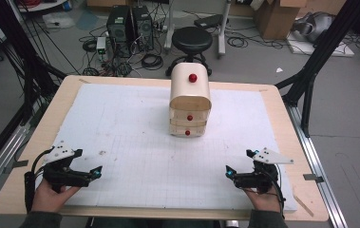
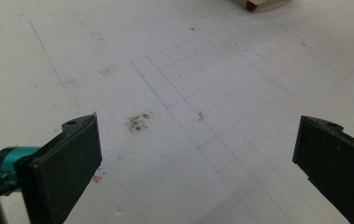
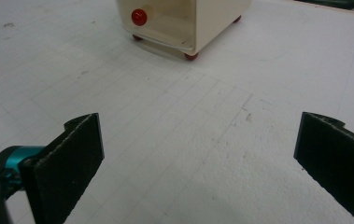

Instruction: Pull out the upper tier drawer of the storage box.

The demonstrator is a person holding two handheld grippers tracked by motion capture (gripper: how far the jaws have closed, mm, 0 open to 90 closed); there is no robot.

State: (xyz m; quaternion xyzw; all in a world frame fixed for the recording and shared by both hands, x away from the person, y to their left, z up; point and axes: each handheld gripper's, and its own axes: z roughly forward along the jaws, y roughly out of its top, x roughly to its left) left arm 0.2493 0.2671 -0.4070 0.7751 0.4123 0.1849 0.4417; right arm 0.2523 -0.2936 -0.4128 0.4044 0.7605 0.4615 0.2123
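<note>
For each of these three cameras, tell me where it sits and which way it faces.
High view: above the person's side of the table, looking forward and down; both hands, left gripper and right gripper show.
Left gripper view: rides the left gripper, facing the white mat between its open jaws.
Right gripper view: rides the right gripper, facing the small drawer cabinet.
Shared: high and right gripper views both show the cabinet.

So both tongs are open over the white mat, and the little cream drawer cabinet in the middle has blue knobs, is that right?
Not quite. The knobs on the cream drawer cabinet are red, not blue, as the high view shows. The rest holds: the left tongs and the right tongs are both open over the white mat.
</note>
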